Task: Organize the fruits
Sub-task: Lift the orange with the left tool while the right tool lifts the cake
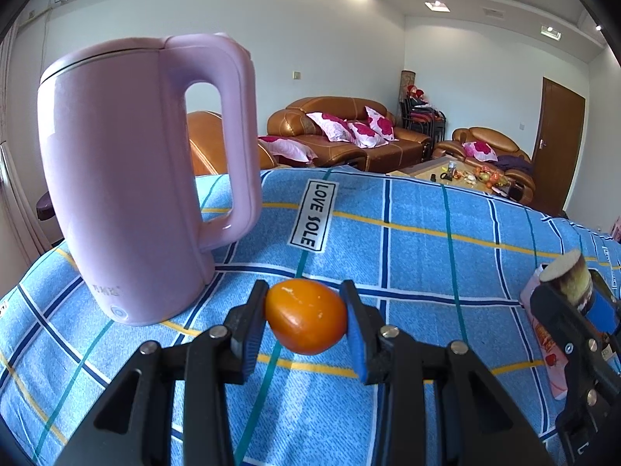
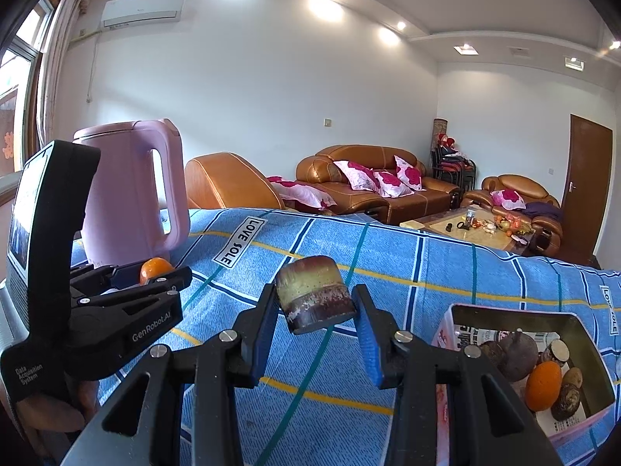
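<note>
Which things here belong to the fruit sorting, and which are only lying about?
Belong to the job:
- orange fruit in left hand-held gripper
- cut cane piece in right hand-held gripper
- box with fruits

Lying about:
- pink kettle
- blue checked cloth

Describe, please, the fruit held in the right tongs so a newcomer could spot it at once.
Start at the pink kettle on the blue checked cloth. To its right, the right tongs grip a short cut cylinder, likely sugarcane. Unlike the round orange fruit in the left tongs, it is flat-ended, banded yellow-green over dark purple.
</note>
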A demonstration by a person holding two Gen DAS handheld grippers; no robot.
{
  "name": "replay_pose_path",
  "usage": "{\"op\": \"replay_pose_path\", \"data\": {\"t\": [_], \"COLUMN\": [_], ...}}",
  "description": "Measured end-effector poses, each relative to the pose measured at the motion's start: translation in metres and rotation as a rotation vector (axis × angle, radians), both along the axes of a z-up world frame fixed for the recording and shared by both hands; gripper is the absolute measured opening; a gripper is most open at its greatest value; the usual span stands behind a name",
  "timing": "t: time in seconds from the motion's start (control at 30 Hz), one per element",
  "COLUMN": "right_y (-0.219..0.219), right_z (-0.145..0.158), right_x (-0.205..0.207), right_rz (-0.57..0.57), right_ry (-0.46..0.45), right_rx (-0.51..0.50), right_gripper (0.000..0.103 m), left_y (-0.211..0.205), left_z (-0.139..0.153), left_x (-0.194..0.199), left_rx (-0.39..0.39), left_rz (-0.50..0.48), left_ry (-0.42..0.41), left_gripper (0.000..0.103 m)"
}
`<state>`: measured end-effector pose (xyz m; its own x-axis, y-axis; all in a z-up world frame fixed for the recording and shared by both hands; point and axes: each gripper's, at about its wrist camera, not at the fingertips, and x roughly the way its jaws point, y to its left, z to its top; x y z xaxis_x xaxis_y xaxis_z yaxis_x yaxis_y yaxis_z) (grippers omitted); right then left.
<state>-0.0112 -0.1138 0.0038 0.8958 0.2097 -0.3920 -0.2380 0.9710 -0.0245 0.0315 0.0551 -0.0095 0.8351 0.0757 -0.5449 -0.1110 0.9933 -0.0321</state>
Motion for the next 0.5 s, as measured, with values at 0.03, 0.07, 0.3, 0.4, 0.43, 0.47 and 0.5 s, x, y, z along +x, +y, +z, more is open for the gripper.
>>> {"op": "replay_pose_path", "data": {"t": [0.03, 0.07, 0.3, 0.4, 0.43, 0.47, 0.5], "right_y": [-0.001, -0.002, -0.008, -0.009, -0.010, -0.011, -0.011], "right_z": [0.000, 0.000, 0.000, -0.001, -0.001, -0.001, -0.001], "right_x": [-0.001, -0.002, -0.009, -0.011, -0.012, -0.013, -0.013], "right_rz": [-0.003, -0.005, -0.014, -0.012, -0.011, -0.009, -0.009], "right_ry": [0.002, 0.002, 0.007, 0.008, 0.008, 0.008, 0.008], "right_rx": [0.000, 0.000, 0.000, -0.003, -0.003, -0.004, -0.004], "right_gripper": [0.041, 0.041, 0.041, 0.041, 0.041, 0.041, 0.041], "left_y": [0.000, 0.000, -0.001, -0.003, -0.004, -0.005, -0.006], "left_z": [0.000, 0.000, 0.000, 0.000, 0.000, 0.000, 0.000], "left_x": [-0.001, -0.003, -0.010, -0.015, -0.016, -0.017, -0.018], "left_rx": [0.000, -0.001, -0.005, -0.001, 0.002, 0.005, 0.007], "left_rz": [0.002, 0.005, 0.017, 0.014, 0.015, 0.015, 0.015], "left_ry": [-0.001, -0.003, -0.007, -0.012, -0.013, -0.014, -0.014], "left_gripper": [0.039, 0.039, 0.039, 0.039, 0.039, 0.039, 0.039]}}
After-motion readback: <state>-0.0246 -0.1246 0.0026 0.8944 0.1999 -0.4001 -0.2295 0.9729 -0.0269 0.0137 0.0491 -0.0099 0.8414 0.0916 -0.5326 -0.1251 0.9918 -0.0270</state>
